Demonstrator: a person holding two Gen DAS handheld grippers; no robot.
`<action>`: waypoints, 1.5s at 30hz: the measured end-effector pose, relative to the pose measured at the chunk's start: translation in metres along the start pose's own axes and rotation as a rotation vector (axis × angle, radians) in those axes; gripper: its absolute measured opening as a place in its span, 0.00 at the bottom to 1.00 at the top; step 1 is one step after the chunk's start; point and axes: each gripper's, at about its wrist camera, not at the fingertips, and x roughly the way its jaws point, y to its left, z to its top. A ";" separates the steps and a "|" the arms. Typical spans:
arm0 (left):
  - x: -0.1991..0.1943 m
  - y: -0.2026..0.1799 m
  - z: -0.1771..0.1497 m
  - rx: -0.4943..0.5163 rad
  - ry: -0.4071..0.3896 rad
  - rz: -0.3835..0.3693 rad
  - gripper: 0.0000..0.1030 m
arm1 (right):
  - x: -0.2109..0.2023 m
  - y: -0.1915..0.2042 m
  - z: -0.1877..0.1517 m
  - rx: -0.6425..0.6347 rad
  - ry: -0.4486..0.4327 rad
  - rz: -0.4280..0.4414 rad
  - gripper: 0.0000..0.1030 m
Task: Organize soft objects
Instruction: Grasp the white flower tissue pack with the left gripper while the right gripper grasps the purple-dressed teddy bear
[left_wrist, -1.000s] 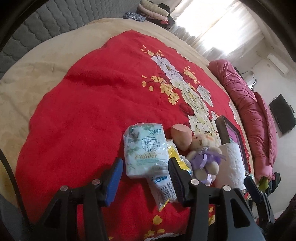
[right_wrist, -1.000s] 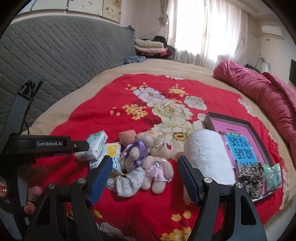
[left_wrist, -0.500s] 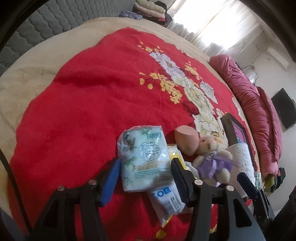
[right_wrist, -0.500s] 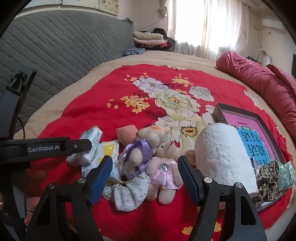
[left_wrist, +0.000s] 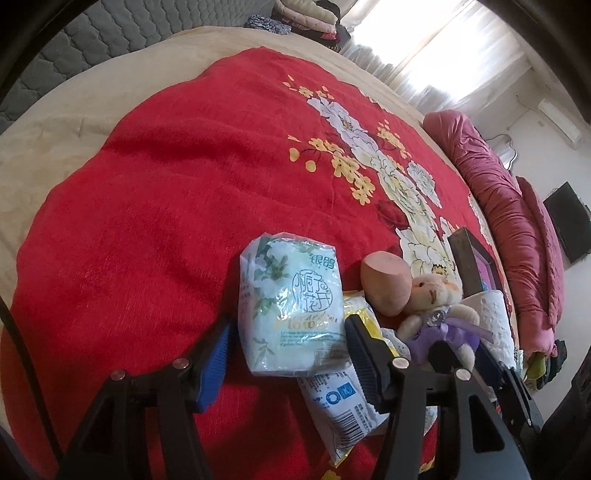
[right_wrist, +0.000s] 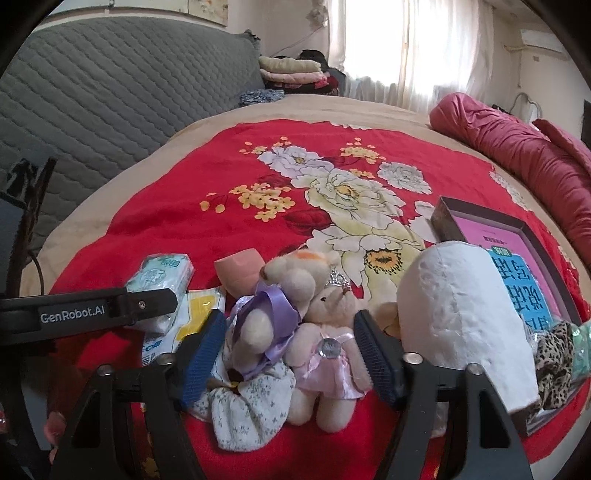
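Jaws spread wide on both: the left gripper (left_wrist: 286, 354) straddles the green tissue pack (left_wrist: 291, 306) on the red blanket (left_wrist: 155, 206) without pinching it, the right gripper (right_wrist: 290, 354) brackets two teddy bears (right_wrist: 295, 325). Only the right view shows the pink-dressed bear (right_wrist: 327, 362), floral scrunchie (right_wrist: 247, 410) and leopard scrunchie (right_wrist: 552, 365) in the tray (right_wrist: 443, 216). The white roll (right_wrist: 465, 321) hides part of the tray.

A tissue pack (left_wrist: 291, 306) lies on the blanket (left_wrist: 166, 206), overlapping a wipes packet (left_wrist: 343, 402). Right of it sit a sponge (left_wrist: 386, 282) and two teddy bears (right_wrist: 295, 332). Further right, a paper roll (right_wrist: 461, 310) leans on a tray (right_wrist: 543, 251) at the blanket's right edge.
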 end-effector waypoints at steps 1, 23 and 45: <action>0.001 0.000 0.001 -0.001 0.001 0.000 0.58 | 0.002 0.000 0.000 -0.004 0.000 0.000 0.46; -0.001 0.003 0.001 0.010 -0.026 -0.012 0.44 | -0.009 -0.007 0.000 -0.047 -0.035 0.057 0.21; -0.060 -0.028 -0.016 0.081 -0.152 -0.018 0.43 | -0.042 -0.020 0.002 -0.030 -0.106 0.093 0.21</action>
